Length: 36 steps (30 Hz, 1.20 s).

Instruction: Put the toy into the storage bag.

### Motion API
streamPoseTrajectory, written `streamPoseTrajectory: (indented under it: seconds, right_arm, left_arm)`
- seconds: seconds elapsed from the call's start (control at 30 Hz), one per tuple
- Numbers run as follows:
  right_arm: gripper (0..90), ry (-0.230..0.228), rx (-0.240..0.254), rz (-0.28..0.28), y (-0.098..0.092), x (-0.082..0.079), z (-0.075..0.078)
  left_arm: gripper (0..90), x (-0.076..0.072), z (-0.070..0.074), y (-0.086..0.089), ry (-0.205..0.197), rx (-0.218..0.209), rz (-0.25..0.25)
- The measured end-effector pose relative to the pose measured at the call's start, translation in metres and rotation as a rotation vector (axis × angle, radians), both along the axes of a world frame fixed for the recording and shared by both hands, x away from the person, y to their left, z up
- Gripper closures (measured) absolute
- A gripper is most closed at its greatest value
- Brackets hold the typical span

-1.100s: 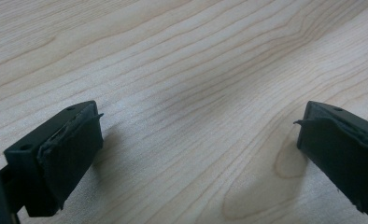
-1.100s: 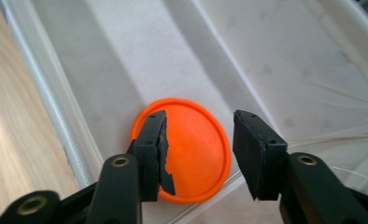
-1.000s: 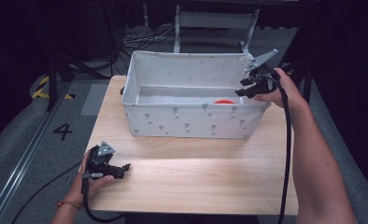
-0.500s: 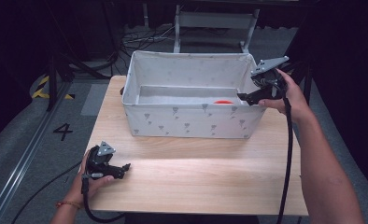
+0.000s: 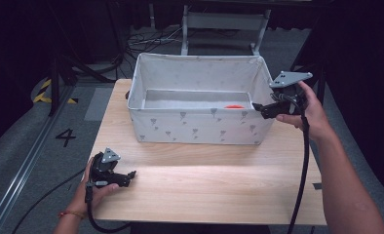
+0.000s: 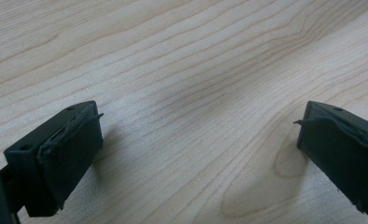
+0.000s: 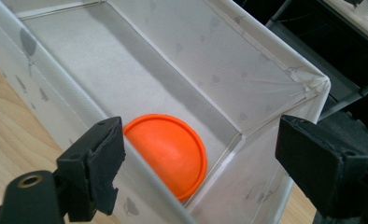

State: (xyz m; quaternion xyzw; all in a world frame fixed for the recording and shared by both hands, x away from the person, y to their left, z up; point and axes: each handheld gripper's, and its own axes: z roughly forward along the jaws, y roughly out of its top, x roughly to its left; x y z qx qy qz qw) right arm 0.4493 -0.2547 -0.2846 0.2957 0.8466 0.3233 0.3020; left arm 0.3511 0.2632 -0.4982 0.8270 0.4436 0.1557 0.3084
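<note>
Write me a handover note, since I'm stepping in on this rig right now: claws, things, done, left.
Left claw: open, empty, low over the table near its front left corner.
Right claw: open, empty, at the right end of the fabric bin, jaws astride its corner.
Orange disc: flat on the bin floor, right end.
Done: nothing gripped.
Left: probably reach in and take the disc.

Orange disc (image 7: 170,151): round, smooth, shallow-domed with a thin raised rim, looks like a lid or small plate. Lies flat on the floor of the white fabric bin (image 5: 200,127), tucked into the corner at roughly 3 o'clock of the bin in the high view (image 5: 234,106). Bin is open-topped, grey-patterned, upright on the counter's 12 o'clock half.
</note>
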Motion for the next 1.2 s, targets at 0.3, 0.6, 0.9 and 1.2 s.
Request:
streamPoseTrajectory:
  seconds: [0.3, 0.6, 0.9, 1.2]
  right_arm:
    - [16.8, -0.004, 0.055, 0.023, -0.013, -0.026, -0.002]
    - [17.7, -0.008, 0.11, 0.033, -0.03, -0.051, -0.015]
    - [17.5, 0.008, 0.062, 0.008, -0.046, -0.074, -0.045]
    - [17.5, 0.069, 0.021, -0.004, -0.059, -0.084, -0.082]
  left_arm:
    - [0.5, 0.0, 0.0, 0.0, 0.003, -0.002, 0.002]
    - [0.5, -0.001, 0.0, 0.0, 0.002, -0.003, 0.008]
    - [0.3, 0.0, 0.0, 0.0, 0.005, -0.003, 0.006]
    - [0.3, 0.0, 0.0, 0.0, 0.004, -0.003, 0.007]
